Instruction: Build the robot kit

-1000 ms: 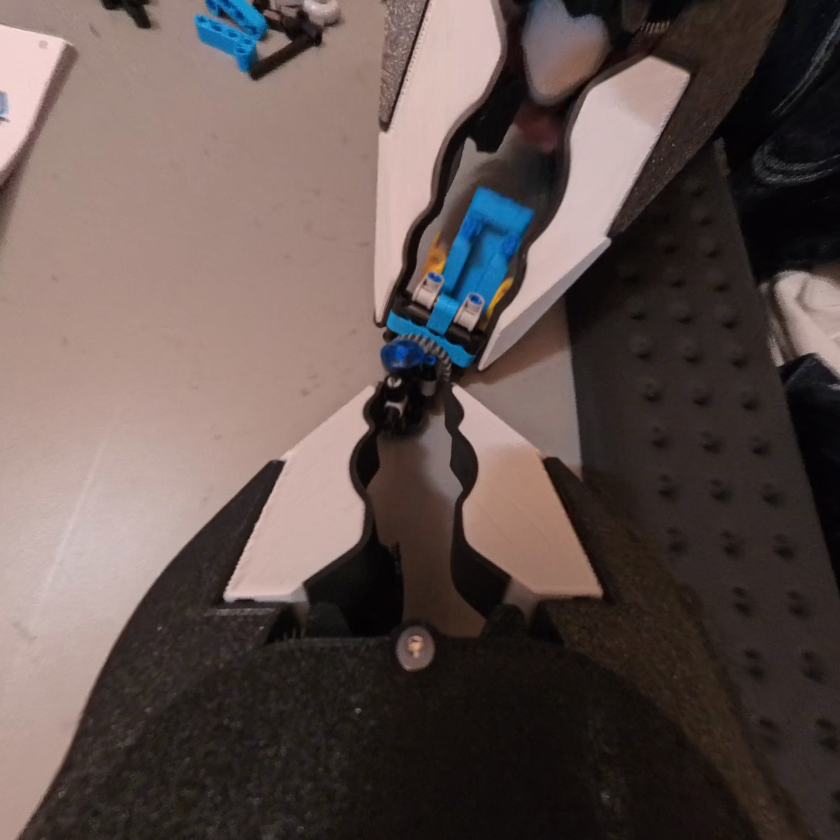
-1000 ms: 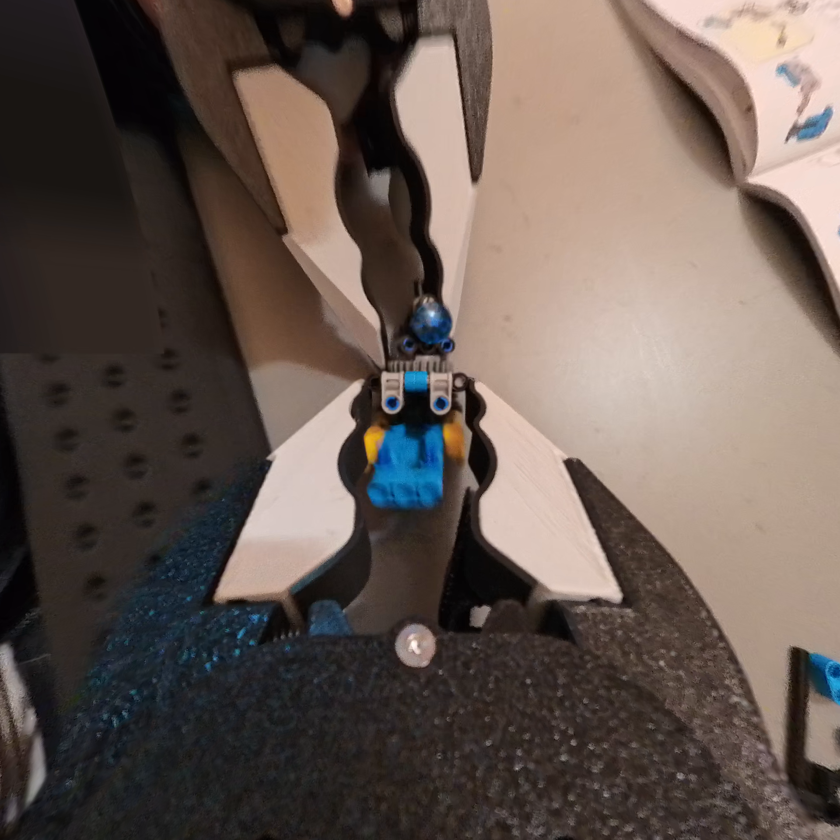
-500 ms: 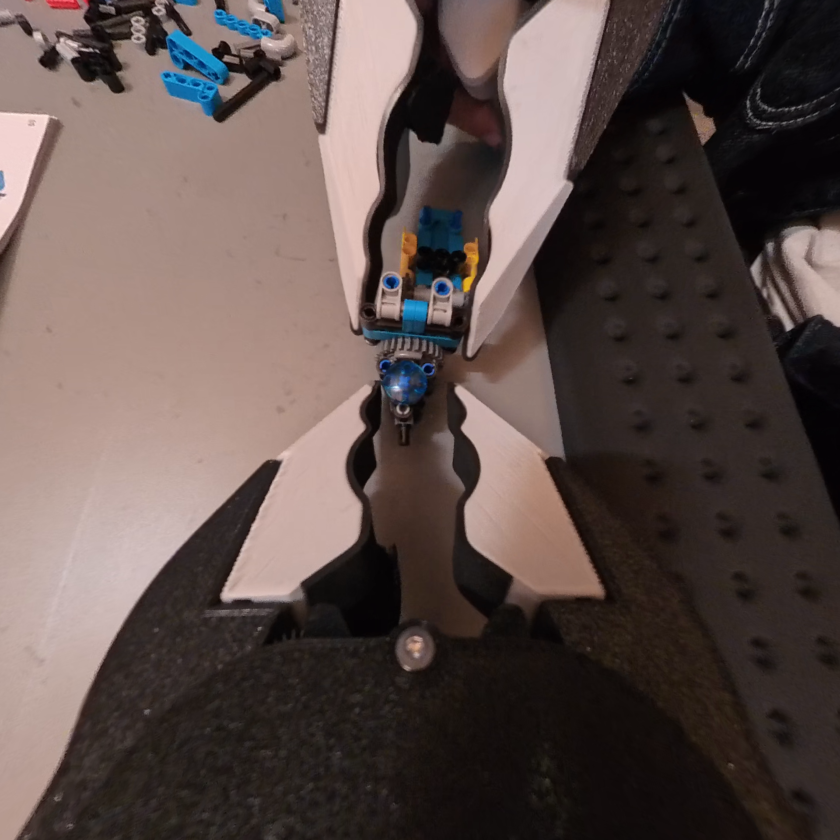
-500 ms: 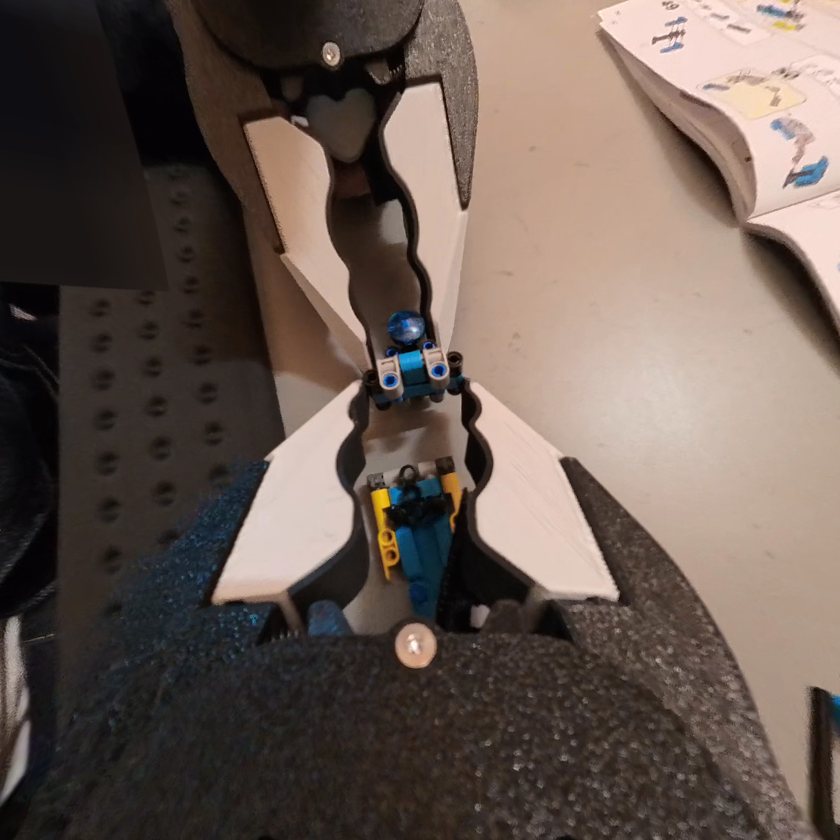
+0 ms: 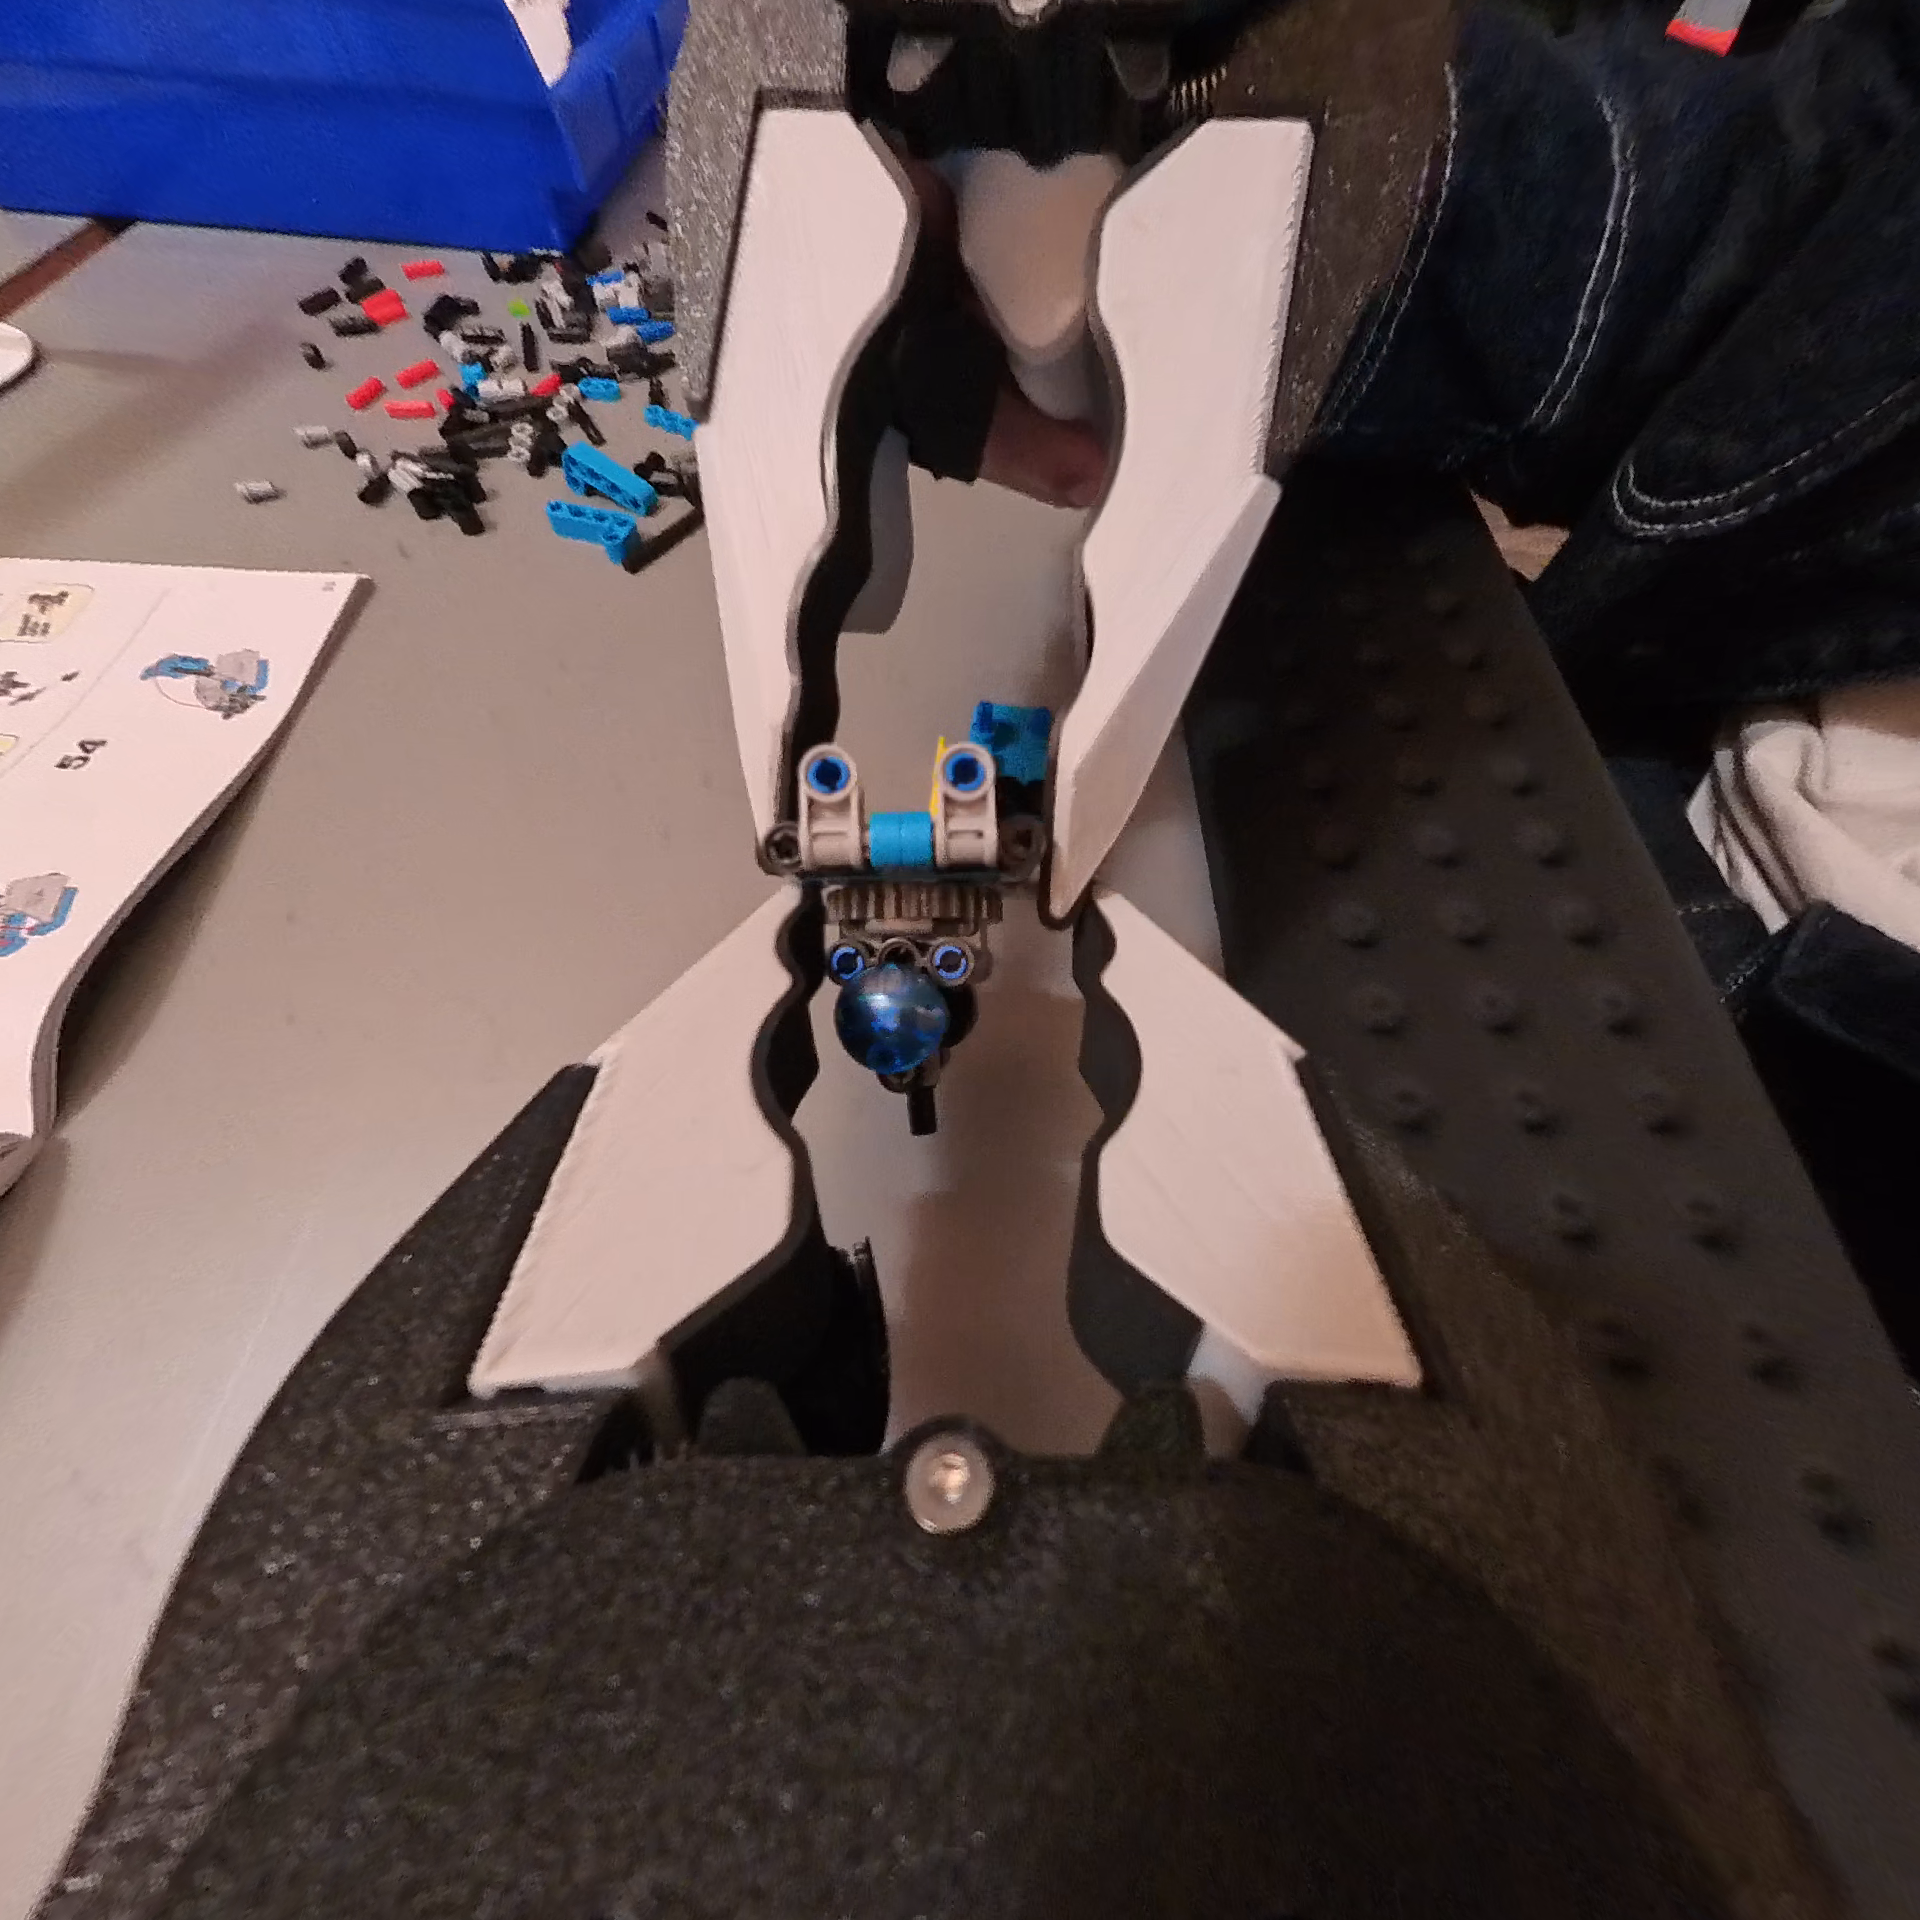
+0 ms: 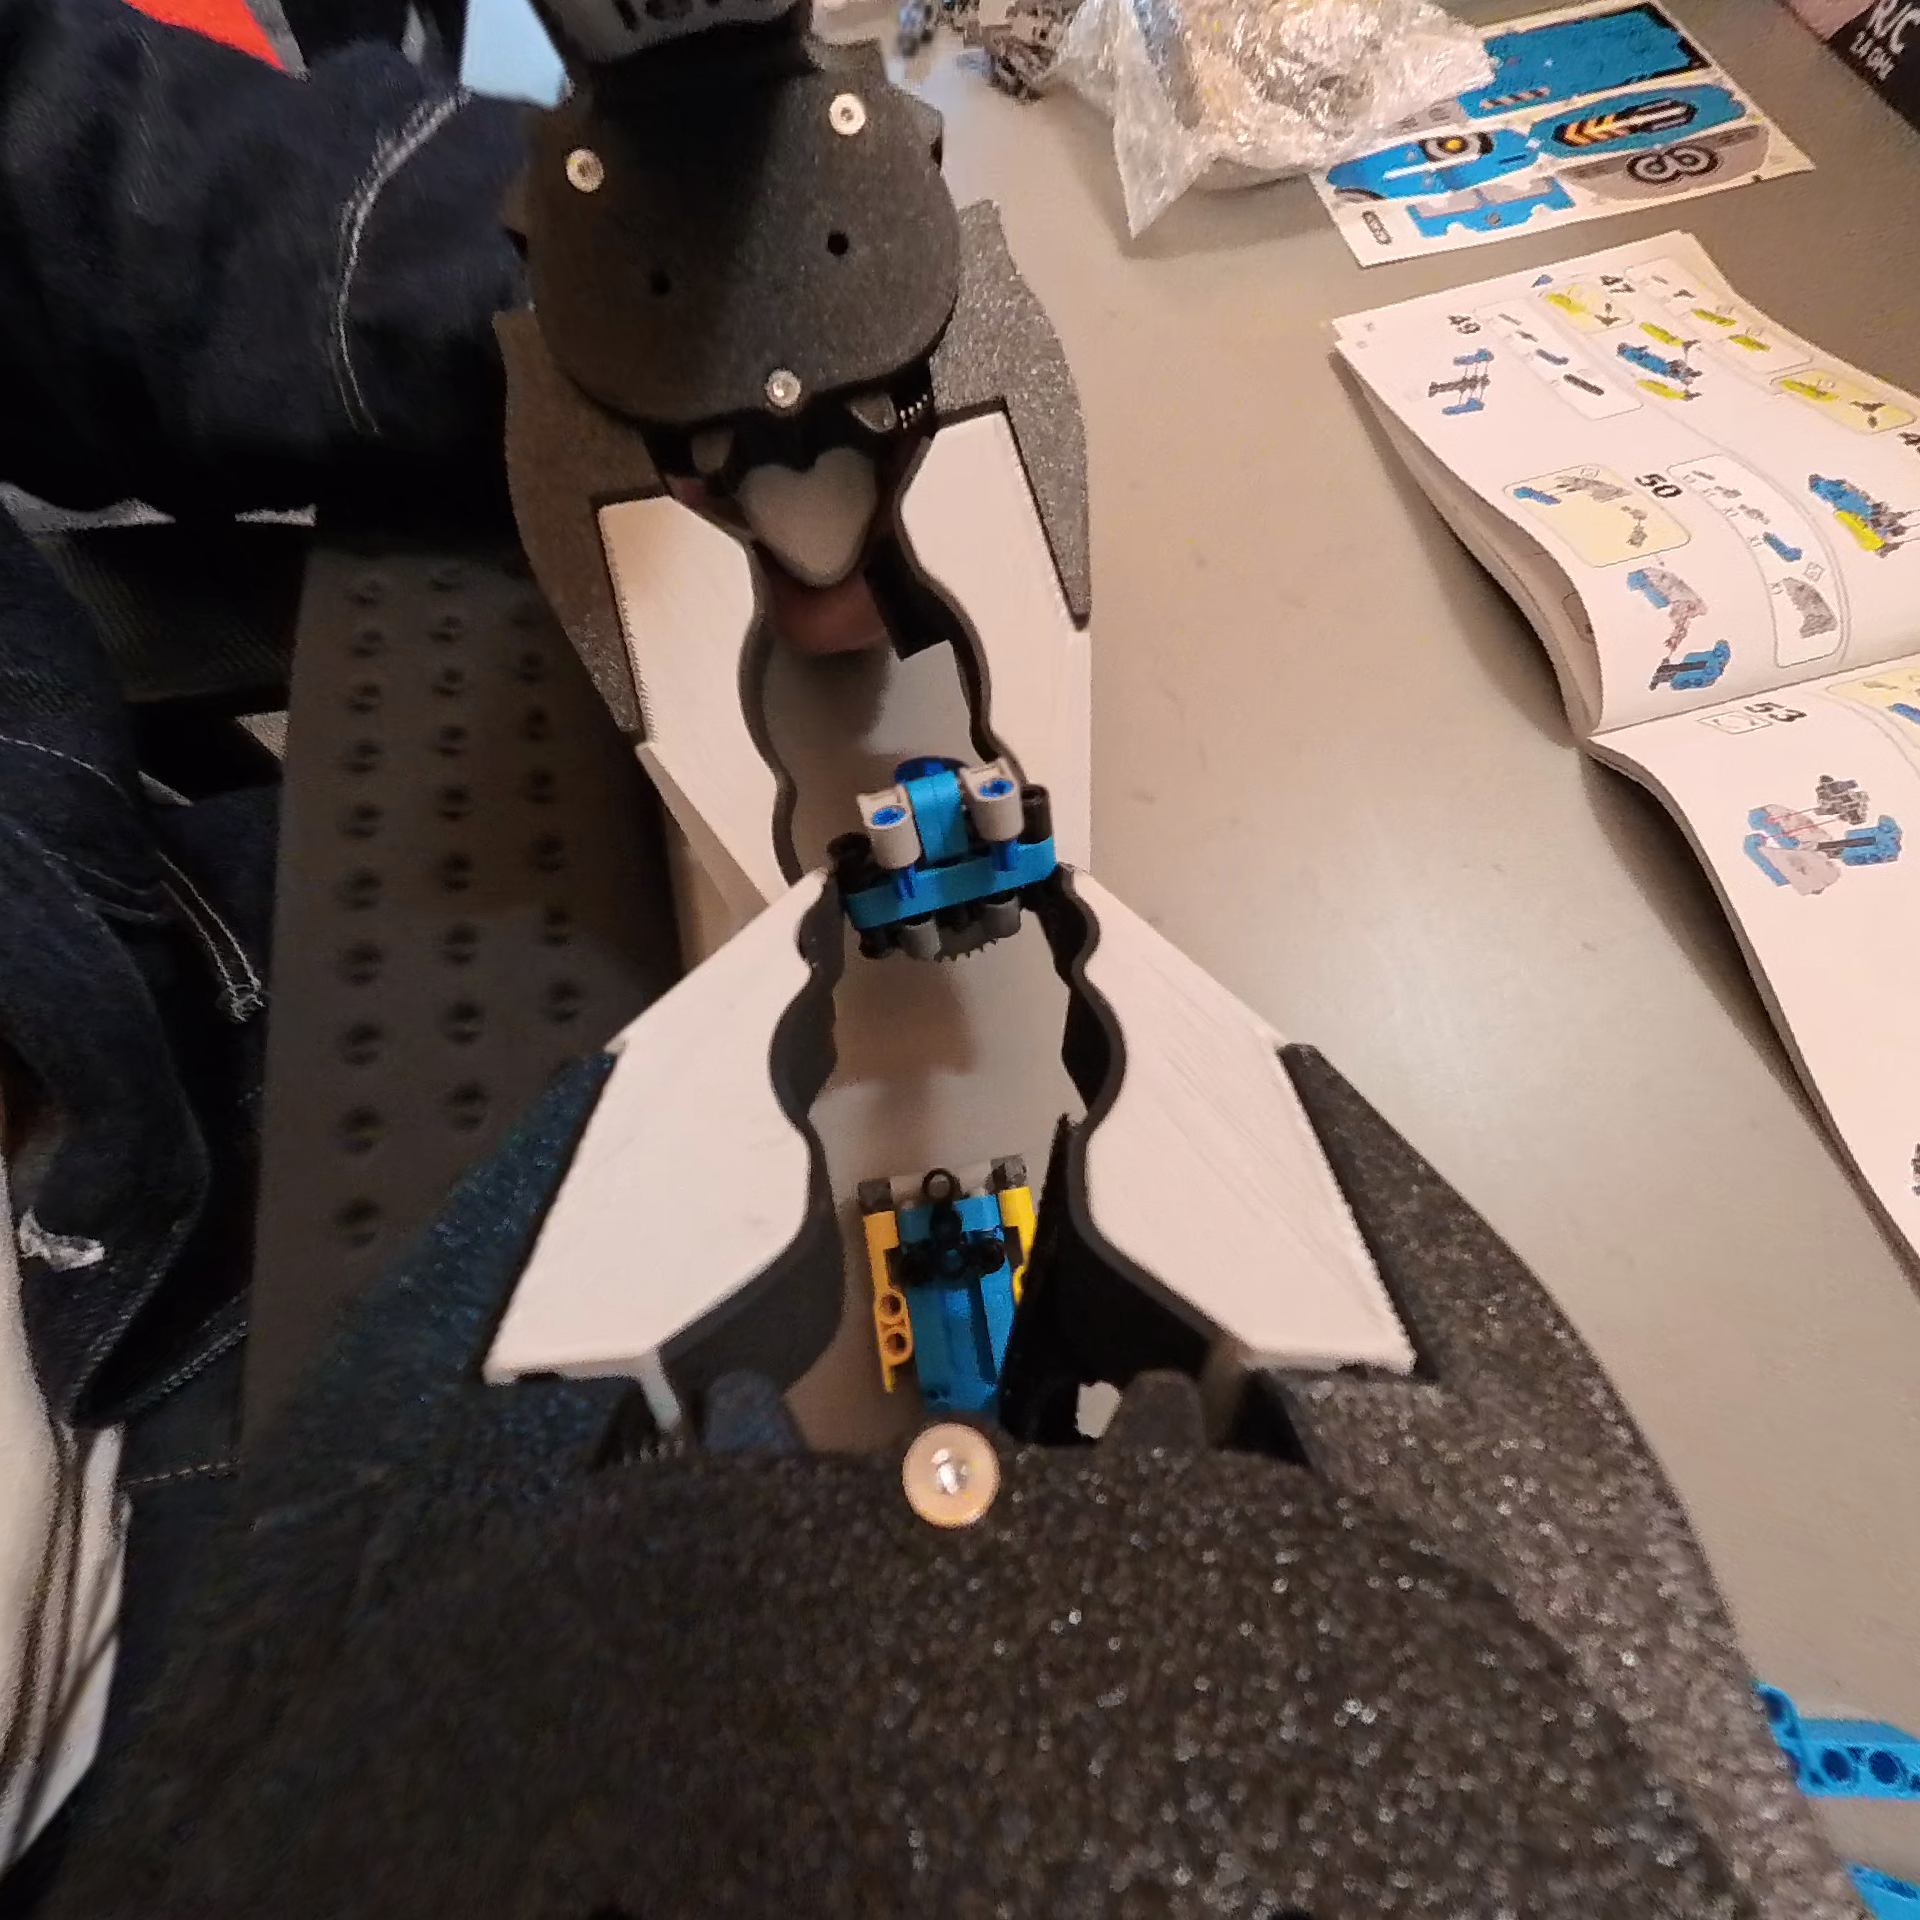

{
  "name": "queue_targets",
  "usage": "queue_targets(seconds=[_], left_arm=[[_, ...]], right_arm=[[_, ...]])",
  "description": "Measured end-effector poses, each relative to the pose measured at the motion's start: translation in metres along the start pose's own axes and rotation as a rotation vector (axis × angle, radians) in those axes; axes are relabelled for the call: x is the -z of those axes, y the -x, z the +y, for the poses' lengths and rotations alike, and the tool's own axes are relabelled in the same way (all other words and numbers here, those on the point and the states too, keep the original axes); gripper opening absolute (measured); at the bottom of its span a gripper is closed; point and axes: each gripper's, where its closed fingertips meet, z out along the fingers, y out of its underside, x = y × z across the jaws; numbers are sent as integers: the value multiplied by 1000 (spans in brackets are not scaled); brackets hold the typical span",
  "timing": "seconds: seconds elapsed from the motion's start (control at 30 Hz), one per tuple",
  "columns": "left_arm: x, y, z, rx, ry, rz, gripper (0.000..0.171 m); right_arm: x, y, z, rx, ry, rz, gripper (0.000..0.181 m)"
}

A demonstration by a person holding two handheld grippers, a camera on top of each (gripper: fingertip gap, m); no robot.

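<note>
Bricks in blue, grey and black, joined into a small toy assembly [image 5: 902,842] with a translucent blue ball [image 5: 890,1015] at one end, are hanging between two grippers meeting tip to tip above the grey tabletop [image 5: 468,831]. The right gripper [image 6: 943,902] is clamping its white fingers [image 6: 717,1143] on the assembly's blue beam. The left gripper [image 5: 928,940] is spreading its fingers apart around the ball end without gripping. Loose small plastic pieces [image 5: 499,416] are lying near a blue bin [image 5: 312,114], and an open instruction booklet [image 6: 1714,582] is resting on the tabletop.
</note>
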Motion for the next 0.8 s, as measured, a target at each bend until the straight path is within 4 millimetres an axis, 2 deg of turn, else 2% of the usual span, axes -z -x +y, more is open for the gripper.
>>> queue_targets(seconds=[0.13, 0.2, 0.33, 0.4, 0.47, 0.53, 0.57, 0.7, 0.8], left_arm=[[3, 5, -13, -24, -68, -51, 41], [5, 10, -18, -29, -93, -83, 30], [13, 15, -27, -12, -156, -99, 30], [19, 25, -32, -48, -178, -176, 30], [25, 34, -35, -114, -189, -270, 30], [28, 39, -35, -202, -169, -357, 30], [28, 40, -34, -239, -156, -391, 30], [25, 44, -31, -359, -94, -503, 30], [28, 54, -29, -528, -12, -665, 30]], right_arm=[[10, -5, -8, -23, -87, 37, 39], [19, -6, -15, -32, -159, 38, 41], [38, -10, -21, -111, -275, -12, 42], [43, -17, -21, -195, -314, -33, 41], [43, -18, -26, -302, -368, -83, 42], [43, -11, -40, -360, -474, -131, 58], [40, -12, -41, -348, -477, -88, 62], [30, -16, -41, -213, -419, 113, 47], [16, -12, -36, -304, -397, 51, 54]])
